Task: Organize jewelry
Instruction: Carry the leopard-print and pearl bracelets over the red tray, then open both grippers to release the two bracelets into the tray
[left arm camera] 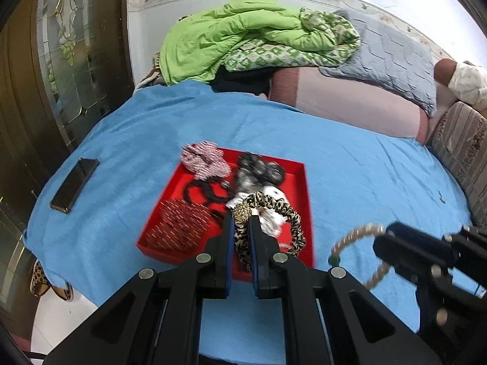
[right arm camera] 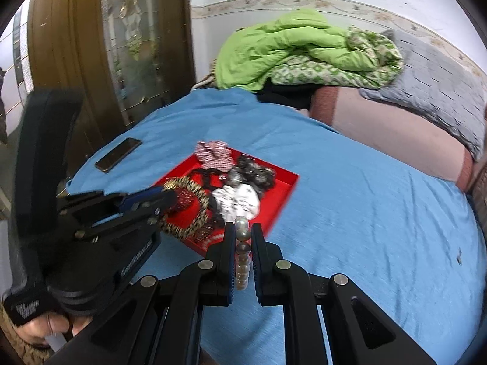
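Leopard-print scrunchie (left arm camera: 274,213) with a gold clasp is clamped in our left gripper (left arm camera: 242,222), lifted over the near edge of the red tray (left arm camera: 299,179). Our right gripper (right arm camera: 243,231) pinches a pearl bracelet (right arm camera: 242,243) above the blue bedspread (right arm camera: 365,213), just off the tray's near right corner. The tray holds a red-white scrunchie (left arm camera: 204,159), a dark scrunchie (left arm camera: 260,170) and a black hair tie (left arm camera: 201,190). A phone (left arm camera: 74,184) lies toward the bedspread's left edge.

Both tongs (left arm camera: 242,225) (right arm camera: 242,234) clamped, side by side.
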The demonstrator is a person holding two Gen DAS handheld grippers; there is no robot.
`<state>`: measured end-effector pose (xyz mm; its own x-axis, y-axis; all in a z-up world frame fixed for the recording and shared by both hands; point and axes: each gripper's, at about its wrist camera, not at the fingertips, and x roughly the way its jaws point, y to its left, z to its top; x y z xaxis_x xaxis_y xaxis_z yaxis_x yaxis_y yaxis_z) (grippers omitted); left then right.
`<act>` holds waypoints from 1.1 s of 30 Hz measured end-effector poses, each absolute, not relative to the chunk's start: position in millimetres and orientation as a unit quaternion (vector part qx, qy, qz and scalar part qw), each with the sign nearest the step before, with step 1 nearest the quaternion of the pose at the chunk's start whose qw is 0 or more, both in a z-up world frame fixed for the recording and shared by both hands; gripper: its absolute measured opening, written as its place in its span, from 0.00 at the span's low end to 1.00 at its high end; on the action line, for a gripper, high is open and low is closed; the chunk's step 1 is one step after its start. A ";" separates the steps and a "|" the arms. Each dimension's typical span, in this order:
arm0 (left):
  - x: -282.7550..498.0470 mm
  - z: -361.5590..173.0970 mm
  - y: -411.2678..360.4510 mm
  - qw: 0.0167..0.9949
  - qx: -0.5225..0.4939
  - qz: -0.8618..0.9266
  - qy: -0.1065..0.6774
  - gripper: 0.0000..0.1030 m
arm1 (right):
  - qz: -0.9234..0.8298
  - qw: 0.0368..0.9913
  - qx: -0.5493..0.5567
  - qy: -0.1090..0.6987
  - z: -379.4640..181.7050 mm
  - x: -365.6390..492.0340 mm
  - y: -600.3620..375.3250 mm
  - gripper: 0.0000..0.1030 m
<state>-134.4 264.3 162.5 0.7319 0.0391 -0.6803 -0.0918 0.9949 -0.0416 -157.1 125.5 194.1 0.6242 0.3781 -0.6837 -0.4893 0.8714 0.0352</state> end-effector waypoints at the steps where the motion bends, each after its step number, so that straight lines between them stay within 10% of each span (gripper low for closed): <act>1: -128.3 164.1 271.5 0.930 -0.032 0.038 0.365 0.09 | 0.247 0.896 -0.079 0.360 194.2 -155.6 131.8 0.11; 33: 10.8 81.2 340.1 0.891 0.015 0.035 0.452 0.09 | 0.317 0.852 -0.077 0.410 106.3 -86.3 237.7 0.11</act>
